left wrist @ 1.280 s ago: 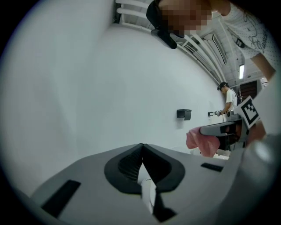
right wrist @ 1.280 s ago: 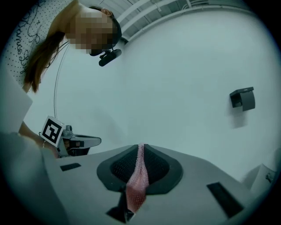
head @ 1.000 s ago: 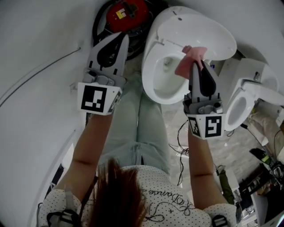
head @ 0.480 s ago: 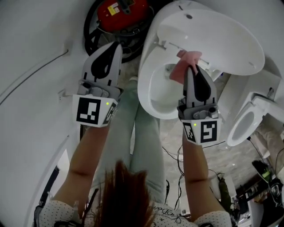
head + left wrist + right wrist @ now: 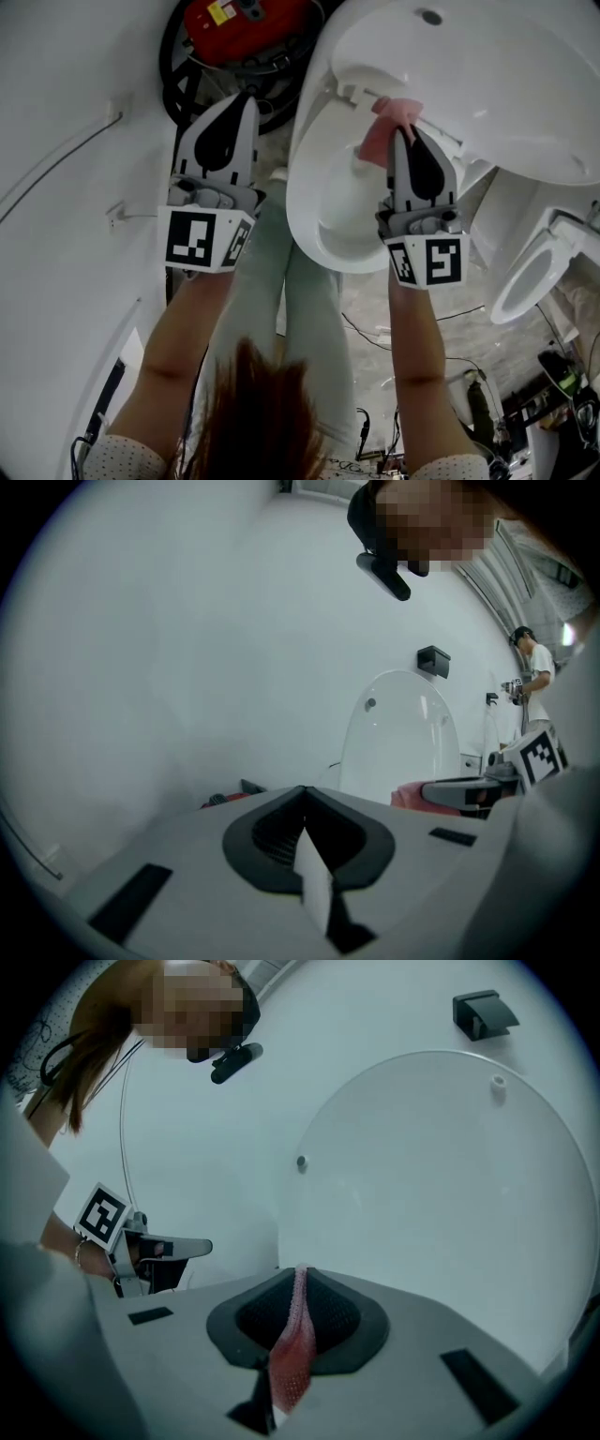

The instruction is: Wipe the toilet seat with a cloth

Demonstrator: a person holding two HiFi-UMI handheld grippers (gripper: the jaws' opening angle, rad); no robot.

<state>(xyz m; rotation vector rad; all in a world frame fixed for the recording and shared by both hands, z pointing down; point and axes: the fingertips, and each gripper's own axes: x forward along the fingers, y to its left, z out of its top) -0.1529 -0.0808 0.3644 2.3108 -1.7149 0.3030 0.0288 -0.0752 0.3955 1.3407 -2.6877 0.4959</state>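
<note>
A person stands over a white toilet, seen from above, with a gripper in each hand.

The right gripper (image 5: 401,133) has its jaws closed on a pink cloth (image 5: 382,127). The cloth is at the rear of the seat (image 5: 305,187), by the hinge and under the raised lid (image 5: 506,84). The left gripper (image 5: 247,99) hangs to the left of the seat, apart from it, with its jaws closed on nothing (its own view shows them meeting). A red object (image 5: 246,21) sits beyond it.
</note>
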